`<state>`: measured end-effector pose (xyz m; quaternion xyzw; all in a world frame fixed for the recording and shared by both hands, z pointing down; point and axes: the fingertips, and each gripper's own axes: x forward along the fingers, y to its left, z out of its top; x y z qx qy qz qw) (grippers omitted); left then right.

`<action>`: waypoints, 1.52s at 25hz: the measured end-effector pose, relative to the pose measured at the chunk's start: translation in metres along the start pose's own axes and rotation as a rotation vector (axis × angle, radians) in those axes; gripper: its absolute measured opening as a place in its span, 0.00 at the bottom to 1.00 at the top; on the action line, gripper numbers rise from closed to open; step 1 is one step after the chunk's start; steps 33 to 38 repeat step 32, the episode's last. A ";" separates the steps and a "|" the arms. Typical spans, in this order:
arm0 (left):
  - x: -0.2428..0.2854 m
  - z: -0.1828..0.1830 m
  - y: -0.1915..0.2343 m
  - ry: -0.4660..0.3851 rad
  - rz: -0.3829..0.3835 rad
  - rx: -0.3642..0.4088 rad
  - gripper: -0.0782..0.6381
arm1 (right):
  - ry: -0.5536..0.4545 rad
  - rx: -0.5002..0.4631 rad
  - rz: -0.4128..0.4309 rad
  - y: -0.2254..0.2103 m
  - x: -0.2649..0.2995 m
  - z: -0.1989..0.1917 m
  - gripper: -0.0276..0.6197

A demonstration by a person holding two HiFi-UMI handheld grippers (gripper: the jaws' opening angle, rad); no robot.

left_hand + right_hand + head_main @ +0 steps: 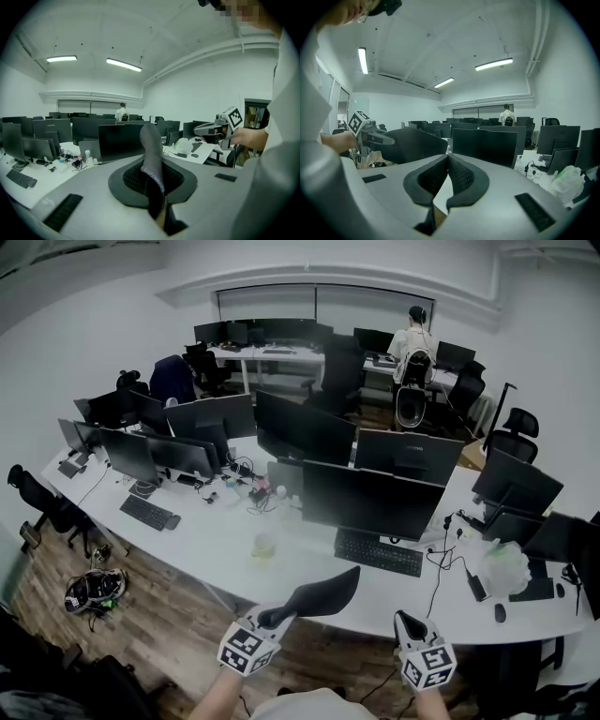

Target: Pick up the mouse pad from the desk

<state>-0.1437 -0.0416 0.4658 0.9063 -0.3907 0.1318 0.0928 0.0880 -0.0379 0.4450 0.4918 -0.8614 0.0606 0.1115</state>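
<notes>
- Head view. Shows the left gripper (274, 619) gripping one end of a thin, dark, flexible mouse pad (323, 594).
- Shows the pad held in the air, slanting up to the right, clear of the long white desk (281, 554) and over its near edge.
- Places the right gripper (406, 620) just to the right, apart from the pad and above the same edge.
- Takes in a row of dark flat monitors (370, 498) and a black keyboard (378, 552) on the desk, and a standing person (412, 334) at the far desks.
- Left gripper view. Looks along jaws pinched tight on the pad.
- Catches the pad edge-on, rising from between the textured black pads (133, 177) and curling over at the top.
- Finds the right gripper off to the right, at about the same height, well apart from the pad.
- Right gripper view. Looks along narrow jaws, tips touching, with nothing between them.
- Finds the left gripper at the left, with the pad broad and dark in front of the monitors.
</notes>
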 end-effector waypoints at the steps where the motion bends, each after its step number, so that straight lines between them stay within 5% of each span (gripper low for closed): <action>1: -0.003 0.000 0.002 -0.004 0.000 -0.002 0.17 | -0.002 -0.003 -0.003 0.001 -0.001 0.001 0.06; 38: -0.010 0.007 0.001 -0.038 -0.007 -0.049 0.17 | -0.075 -0.020 -0.008 -0.002 -0.023 0.020 0.06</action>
